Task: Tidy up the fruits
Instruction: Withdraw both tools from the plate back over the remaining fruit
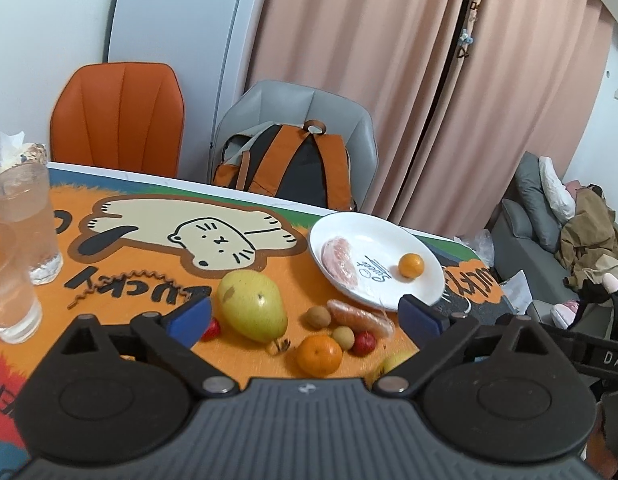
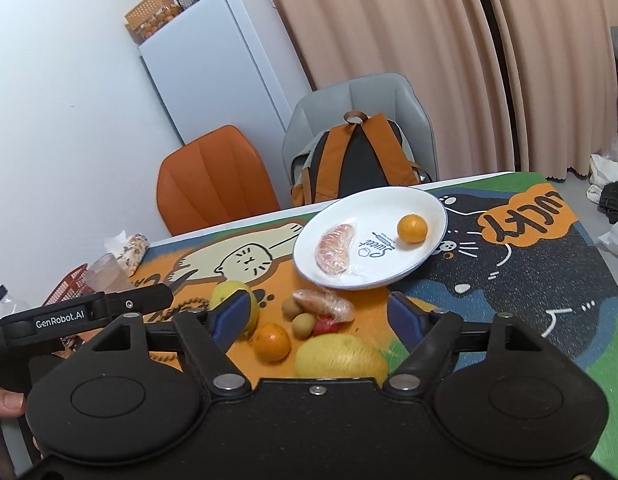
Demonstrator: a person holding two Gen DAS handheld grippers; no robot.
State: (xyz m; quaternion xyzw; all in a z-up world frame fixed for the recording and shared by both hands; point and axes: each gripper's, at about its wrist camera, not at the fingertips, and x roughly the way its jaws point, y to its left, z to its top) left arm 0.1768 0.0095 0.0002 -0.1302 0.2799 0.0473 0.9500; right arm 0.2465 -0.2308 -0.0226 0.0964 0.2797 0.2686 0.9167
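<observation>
Fruits lie in a loose cluster on the near part of the desk [image 2: 509,280], just in front of the white plate [image 2: 425,200], which already carries a small orange [image 2: 412,229] and a wrapped pomelo segment [image 2: 335,252]. Your right tool [image 2: 315,316] hangs wide open and empty above the pile, with the netted yellow fruit [image 2: 341,358] nearest it and a loose orange [image 2: 272,342] just to the left. Your left tool [image 1: 305,316] is also fully open, holding nothing, with the pear [image 1: 251,306] by its left pad.

Pick one fruit at a time. The loose orange looks like the easiest target: centre it between the pads before you close, and keep clear of the longans [image 2: 301,324] and the wrapped segment [image 2: 325,304] touching them beyond it, since round fruit will likely roll if nudged. Squeeze gently, lift straight up, then set it on a bare part of the plate.
</observation>
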